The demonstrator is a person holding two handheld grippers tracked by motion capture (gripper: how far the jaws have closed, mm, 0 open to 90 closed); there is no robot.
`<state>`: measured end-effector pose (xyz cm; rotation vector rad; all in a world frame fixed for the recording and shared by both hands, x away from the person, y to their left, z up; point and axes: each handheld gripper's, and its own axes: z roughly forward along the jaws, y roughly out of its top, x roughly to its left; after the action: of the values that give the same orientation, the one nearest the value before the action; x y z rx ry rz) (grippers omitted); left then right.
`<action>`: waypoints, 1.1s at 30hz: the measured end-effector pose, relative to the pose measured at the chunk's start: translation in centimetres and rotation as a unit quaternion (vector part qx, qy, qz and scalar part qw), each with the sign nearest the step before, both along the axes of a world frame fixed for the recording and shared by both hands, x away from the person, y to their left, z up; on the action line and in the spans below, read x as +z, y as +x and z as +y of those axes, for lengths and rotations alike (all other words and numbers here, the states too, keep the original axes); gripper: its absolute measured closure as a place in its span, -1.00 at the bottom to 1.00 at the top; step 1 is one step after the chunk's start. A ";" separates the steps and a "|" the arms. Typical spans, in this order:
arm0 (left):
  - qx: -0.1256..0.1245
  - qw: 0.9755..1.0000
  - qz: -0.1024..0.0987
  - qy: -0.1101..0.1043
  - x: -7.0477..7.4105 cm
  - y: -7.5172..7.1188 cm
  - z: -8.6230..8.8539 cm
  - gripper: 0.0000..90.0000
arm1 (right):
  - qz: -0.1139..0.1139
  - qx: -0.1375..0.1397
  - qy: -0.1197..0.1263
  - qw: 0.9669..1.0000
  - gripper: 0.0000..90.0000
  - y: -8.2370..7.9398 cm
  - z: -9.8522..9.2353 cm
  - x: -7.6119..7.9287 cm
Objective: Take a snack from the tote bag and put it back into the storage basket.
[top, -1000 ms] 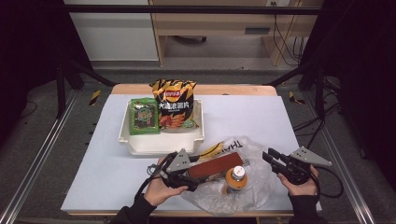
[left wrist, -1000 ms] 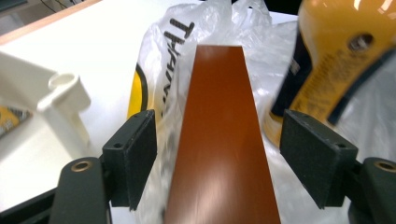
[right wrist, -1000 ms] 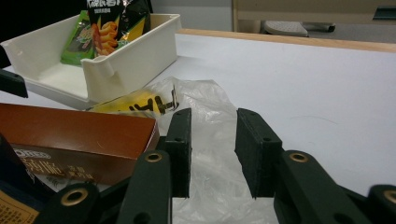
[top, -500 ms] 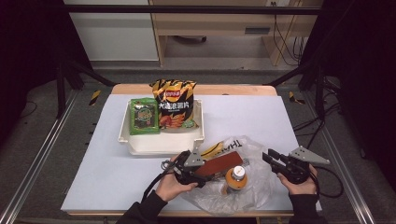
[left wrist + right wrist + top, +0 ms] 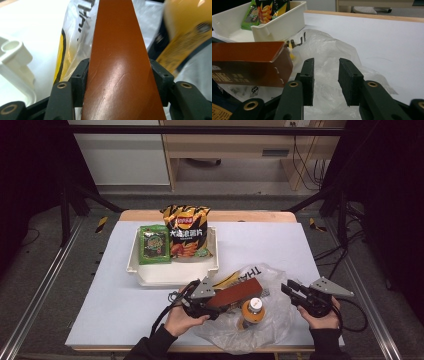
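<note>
Lying aslant on the crumpled plastic bag [image 5: 270, 320] near the table's front edge, the brown box [image 5: 236, 293] was clamped by the left gripper [image 5: 117, 75], whose jaws had just been closing and now pressed on its two long sides in the left gripper view; pale characters ran along the box's side in the right gripper view, too blurred to read; just beside the box, on the bag, lay an orange bottle [image 5: 253, 311] with a white cap and a yellow label; the bag bore black capitals, seemingly "THA", with a yellow band beside them; the right gripper [image 5: 326, 82] hovered at the bag's right edge, jaws partly apart with nothing pressed between them, only clear film behind; farther back on the white table [image 5: 260, 242] stood a cream tray [image 5: 172, 272] holding a black-and-orange crisp bag [image 5: 188, 232] with a red-and-yellow Lay's roundel and white Chinese lettering, and a green packet [image 5: 153, 244] whose print was too small to read.
</note>
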<state>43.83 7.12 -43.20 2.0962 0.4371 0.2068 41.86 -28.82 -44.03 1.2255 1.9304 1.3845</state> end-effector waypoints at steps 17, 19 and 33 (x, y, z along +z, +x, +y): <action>-0.007 0.998 -0.026 -0.048 4.6 -1.0 2.7 -0.04 | -0.030 -0.010 -0.006 0.999 0.28 -0.6 -0.4 1.4; -0.002 0.998 -0.028 -0.050 4.9 -0.8 3.2 -0.04 | -0.031 -0.012 -0.007 0.999 0.23 -0.7 -0.3 1.5; 0.033 0.998 -0.041 -0.046 5.6 0.4 7.4 -0.04 | -0.032 -0.028 -0.015 0.999 -0.08 -0.7 -0.2 1.6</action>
<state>44.24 14.47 -37.65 1.9771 0.4583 0.3045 41.18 -29.02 -42.41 1.1976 1.8534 1.3452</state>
